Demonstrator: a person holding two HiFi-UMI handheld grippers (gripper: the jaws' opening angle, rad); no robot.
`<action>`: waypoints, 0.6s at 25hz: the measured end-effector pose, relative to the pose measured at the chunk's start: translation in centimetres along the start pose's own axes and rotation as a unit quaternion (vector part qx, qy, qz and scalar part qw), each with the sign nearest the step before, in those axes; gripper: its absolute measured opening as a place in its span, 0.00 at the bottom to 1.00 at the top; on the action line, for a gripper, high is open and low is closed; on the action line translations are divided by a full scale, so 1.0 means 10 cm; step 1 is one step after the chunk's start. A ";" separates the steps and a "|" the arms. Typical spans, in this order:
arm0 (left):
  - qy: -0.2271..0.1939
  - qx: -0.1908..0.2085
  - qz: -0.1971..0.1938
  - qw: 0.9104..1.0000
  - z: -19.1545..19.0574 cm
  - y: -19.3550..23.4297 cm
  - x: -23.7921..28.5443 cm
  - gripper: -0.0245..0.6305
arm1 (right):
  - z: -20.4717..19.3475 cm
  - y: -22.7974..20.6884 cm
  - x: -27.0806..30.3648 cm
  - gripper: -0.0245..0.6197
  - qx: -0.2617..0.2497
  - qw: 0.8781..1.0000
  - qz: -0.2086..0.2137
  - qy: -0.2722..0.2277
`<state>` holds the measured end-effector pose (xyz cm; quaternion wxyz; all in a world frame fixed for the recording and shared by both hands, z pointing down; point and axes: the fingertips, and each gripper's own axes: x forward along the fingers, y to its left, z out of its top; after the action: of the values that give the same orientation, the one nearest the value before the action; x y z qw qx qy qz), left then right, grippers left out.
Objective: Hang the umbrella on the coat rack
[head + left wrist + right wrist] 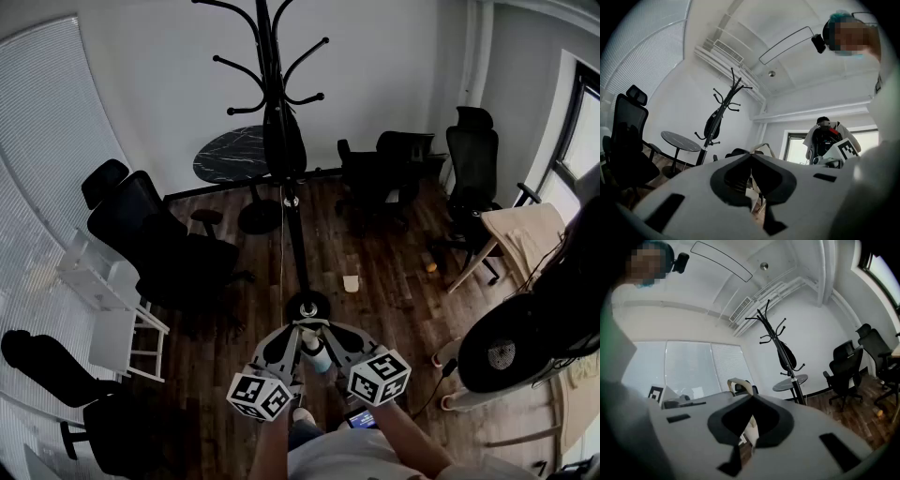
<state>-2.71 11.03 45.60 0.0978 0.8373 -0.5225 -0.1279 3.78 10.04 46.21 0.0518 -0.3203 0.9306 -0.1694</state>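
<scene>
Both pinched shut on nothing: left hand-held gripper (292, 330) and right hand-held gripper (328, 330) sit side by side, well apart from the black folded umbrella (284, 141) hanging on the black metal coat rack (297, 244).

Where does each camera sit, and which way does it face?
Head view: on the person's head, facing steeply down at the floor and the coat rack with the umbrella hanging on it; left gripper, right gripper and forearms show at the bottom.
Left gripper view: on the left gripper, facing up along its shut jaws toward the round table; the person's shirt fills the right.
Right gripper view: on the right gripper, facing along its shut jaws; shirt at left.
Shared: all three show the coat rack and umbrella.
</scene>
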 end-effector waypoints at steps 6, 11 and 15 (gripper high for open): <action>0.003 -0.004 0.003 1.000 -0.03 0.02 -0.01 0.07 | 0.00 -0.01 -0.03 0.06 -0.001 1.000 -0.003 0.000; 0.002 -0.001 -0.005 1.000 -0.02 -0.03 0.01 0.07 | 0.00 -0.01 -0.08 0.06 0.000 1.000 -0.001 -0.007; 0.009 -0.005 -0.013 1.000 -0.03 -0.05 0.05 0.07 | 0.00 -0.01 -0.09 0.06 0.005 1.000 0.000 -0.006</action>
<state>-1.99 10.78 45.69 0.1048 0.8446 -0.5100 -0.1244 4.51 10.53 46.22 0.0591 -0.3215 0.9293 -0.1720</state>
